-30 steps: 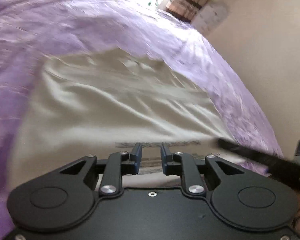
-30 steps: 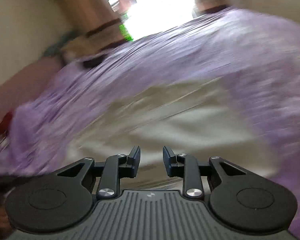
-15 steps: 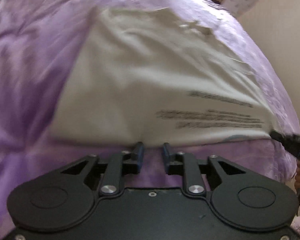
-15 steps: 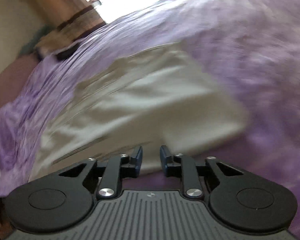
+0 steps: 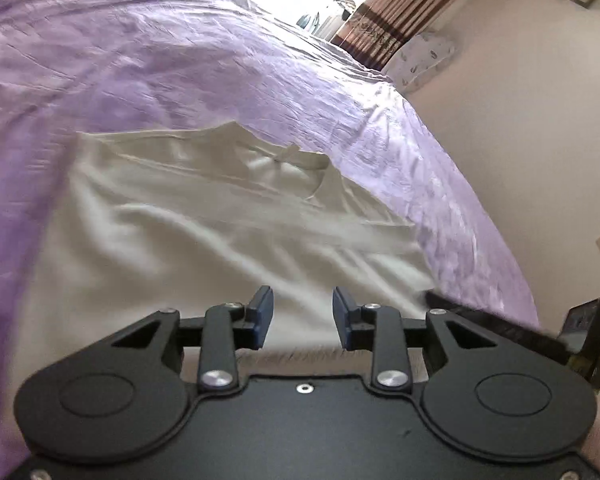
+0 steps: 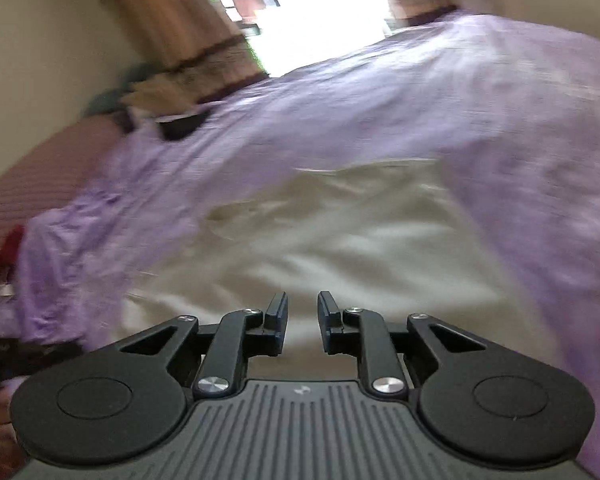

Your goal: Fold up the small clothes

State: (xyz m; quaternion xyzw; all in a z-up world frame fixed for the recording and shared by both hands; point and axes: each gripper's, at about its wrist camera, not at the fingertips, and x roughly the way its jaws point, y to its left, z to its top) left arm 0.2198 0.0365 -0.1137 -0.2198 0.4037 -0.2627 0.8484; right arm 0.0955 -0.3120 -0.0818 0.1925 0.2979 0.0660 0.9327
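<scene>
A small cream garment (image 5: 220,240) lies spread flat on a purple bedsheet (image 5: 180,60), its neckline at the far end. My left gripper (image 5: 302,300) hovers over the near hem. Its jaws are opening and the pads press on nothing; cloth shows through the gap. In the right wrist view the same garment (image 6: 360,240) is blurred. My right gripper (image 6: 303,304) is over its near part with a narrower gap, jaws opening, nothing pinched. A dark part of the other tool (image 5: 520,332) pokes in at the right of the left wrist view.
The purple sheet (image 6: 420,100) covers the bed on all sides of the garment. A wall (image 5: 520,120) runs close along the bed's right edge. Brown curtains (image 6: 188,32) and a bright window are beyond. A dark object (image 6: 180,126) lies on the bed's far left.
Half a second ago both grippers were drawn back onto the sheet, short of the hem with its printed lines. Now both are forward over the hem again, and the left jaws stand wider.
</scene>
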